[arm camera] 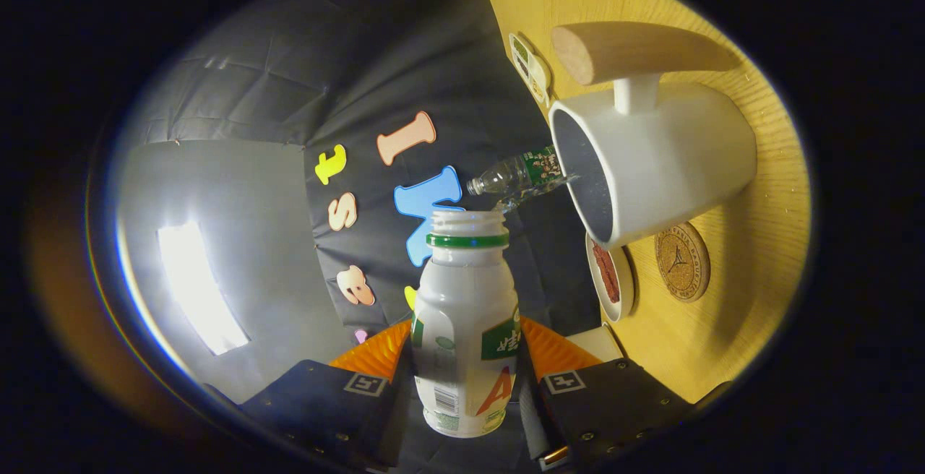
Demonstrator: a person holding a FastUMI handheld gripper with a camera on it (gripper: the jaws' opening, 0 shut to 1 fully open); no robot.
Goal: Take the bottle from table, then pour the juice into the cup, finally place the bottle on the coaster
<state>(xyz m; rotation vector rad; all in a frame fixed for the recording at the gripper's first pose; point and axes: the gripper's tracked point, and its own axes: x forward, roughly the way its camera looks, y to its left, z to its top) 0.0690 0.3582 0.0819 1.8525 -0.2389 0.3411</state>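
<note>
Between the 2 fingers of the gripper [466, 387] sits the bottle [466, 329], clamped at its waist, uncapped mouth tipped toward the cup [650, 163] just ahead. Light, smooth plastic, likely slippery; mid-body hold seems sound.

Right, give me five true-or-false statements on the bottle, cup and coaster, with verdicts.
1. The gripper is shut on the bottle. True.
2. The bottle has its cap on. False: its mouth is open, with only a green ring below it.
3. The cup has a wooden handle. True.
4. The bottle stands on the coaster. False: it is held between the jaws, and the coaster lies bare on the table.
5. The cup sits on the coaster. False: it stands beside it.
</note>
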